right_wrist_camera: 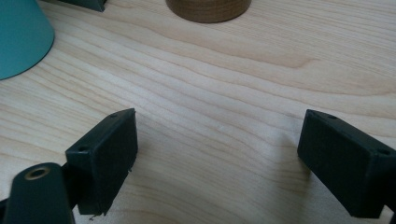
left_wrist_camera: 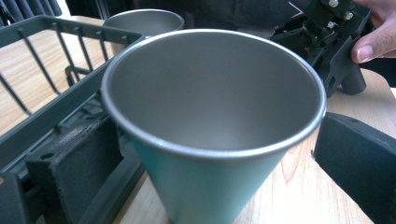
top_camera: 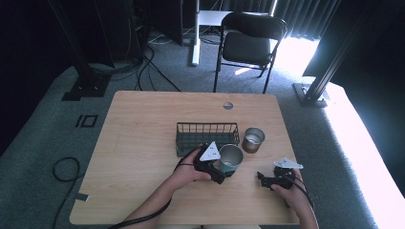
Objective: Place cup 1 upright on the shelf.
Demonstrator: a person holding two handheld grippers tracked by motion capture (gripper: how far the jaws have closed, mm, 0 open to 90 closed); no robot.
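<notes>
Grey carpet surrounds a light wooden table [top_camera: 143,143], with a black folding chair [top_camera: 248,40] beyond its far edge and loose cables on the floor at the left. Near the table's middle sits a dark wire basket [top_camera: 206,136], and just right of it stands a brown cup with a metal rim [top_camera: 252,139]. The person's left forearm comes in from the bottom edge and angles up and to the right, the left hand [top_camera: 187,172] wrapped around the left gripper [top_camera: 220,164], which carries a grey three-cornered plate on top. Between its jaws stands a teal cup with a steel interior [top_camera: 230,157], upright on the table just in front of the basket's near right corner. In the left gripper view the teal cup [left_wrist_camera: 212,126] sits between the two black pads; the left pad lies close against its wall while the right pad stands a little apart from it, so the jaws bracket the cup without clamping it. The right hand [top_camera: 293,191] rests near the table's front right corner, holding the right gripper [top_camera: 266,180] low and pointed left toward the cup, well apart from it. In the right gripper view its jaws are spread wide over bare wood, gripping nothing, with the teal cup's base [right_wrist_camera: 21,37] at upper left and the brown cup's base [right_wrist_camera: 208,9] at the top.
</notes>
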